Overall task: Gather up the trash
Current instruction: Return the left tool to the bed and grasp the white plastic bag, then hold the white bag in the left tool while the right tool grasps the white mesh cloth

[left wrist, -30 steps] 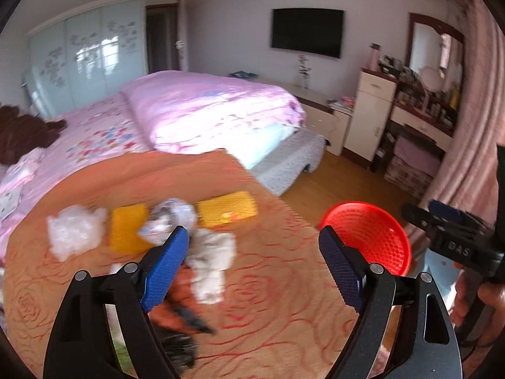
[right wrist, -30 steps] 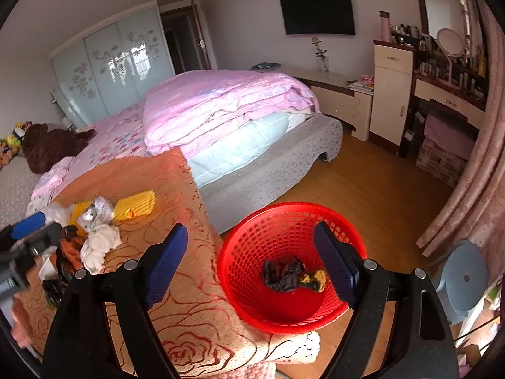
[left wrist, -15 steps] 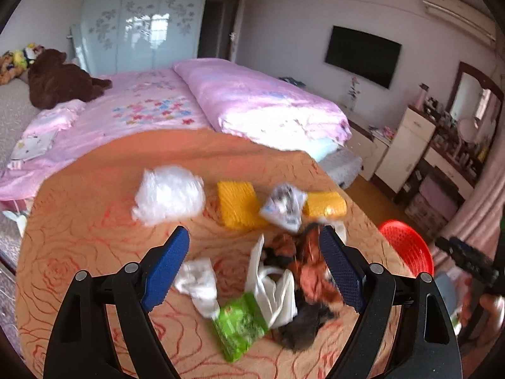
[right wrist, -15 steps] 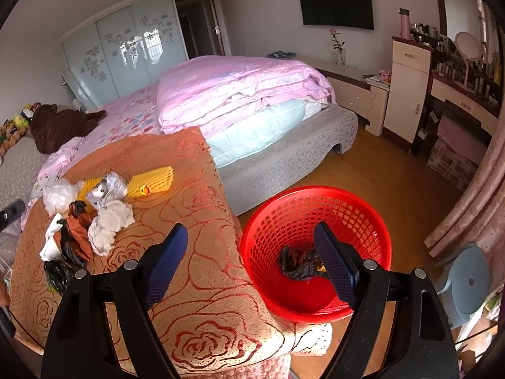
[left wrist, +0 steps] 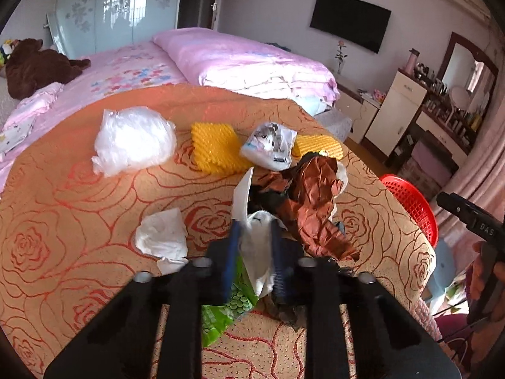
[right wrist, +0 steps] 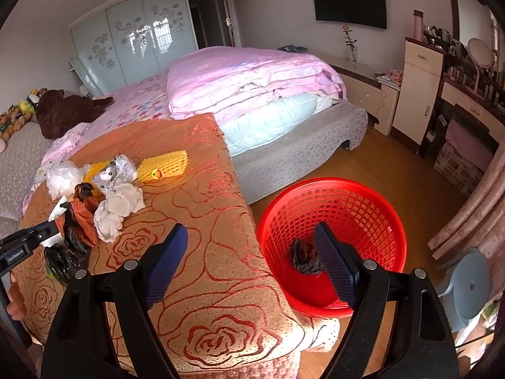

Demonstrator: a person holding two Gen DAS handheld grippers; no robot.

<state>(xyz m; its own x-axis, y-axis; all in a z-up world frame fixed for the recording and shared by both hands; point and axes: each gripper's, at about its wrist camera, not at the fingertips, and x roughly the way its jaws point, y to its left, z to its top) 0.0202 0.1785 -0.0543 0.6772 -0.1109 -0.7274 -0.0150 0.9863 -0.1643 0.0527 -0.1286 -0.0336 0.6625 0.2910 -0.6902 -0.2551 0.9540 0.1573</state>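
Trash lies on an orange rose-patterned blanket [left wrist: 79, 214]. My left gripper [left wrist: 255, 248] is shut on a white plastic wrapper [left wrist: 257, 252] at the near edge of the pile, over a green packet [left wrist: 227, 309]. Beside it are brown crumpled paper [left wrist: 312, 202], a white tissue [left wrist: 164, 233], a clear plastic bag [left wrist: 132, 139], two yellow foam nets [left wrist: 214, 148] and a printed pouch [left wrist: 271, 145]. My right gripper [right wrist: 249, 262] is open and empty, above the blanket edge and the red basket [right wrist: 331, 211], which holds dark trash [right wrist: 304, 255].
The pink bed [right wrist: 252, 72] lies behind the blanket. A dresser [right wrist: 423, 85] and cluttered vanity stand at the right wall. A blue stool [right wrist: 467, 287] stands right of the basket on the wooden floor. A brown plush bear [left wrist: 34, 66] lies at the far left.
My left gripper swung left from the basket over the trash pile, moved in close and shut on the white wrapper. My right gripper drifted slightly and stayed open over the basket.
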